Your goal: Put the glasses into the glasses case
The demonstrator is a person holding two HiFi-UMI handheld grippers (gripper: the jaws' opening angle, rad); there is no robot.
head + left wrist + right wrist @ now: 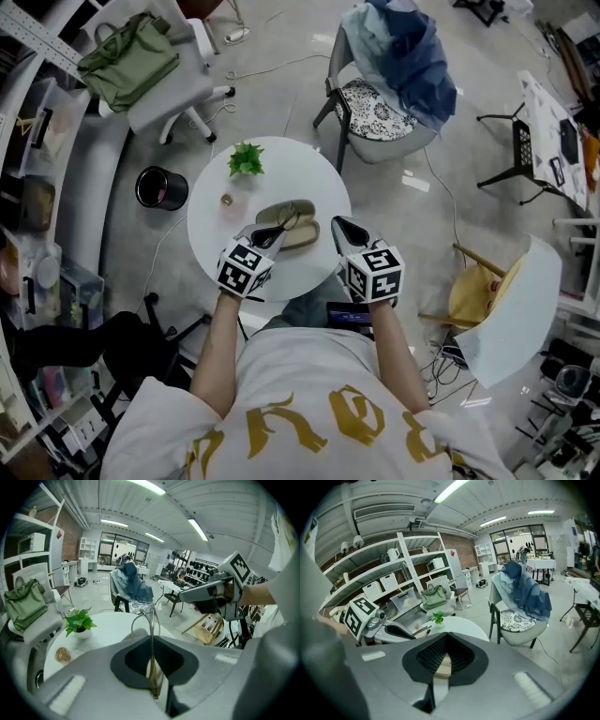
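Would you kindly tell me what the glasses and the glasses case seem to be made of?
The glasses look like thin, slightly shiny metal wire, gold-toned near the temple. The glasses case has a matte olive-beige surface, perhaps leatherette or fabric; too small to be sure.

An open-plan lab-cum-workshop (part office, too): around the round white table (211, 239) spread a glossy grey concrete floor (291, 103) with loose cables, tall white metal shelving (384, 569) stacked with storage bins, and long ceiling strip lights (199, 529) overhead.
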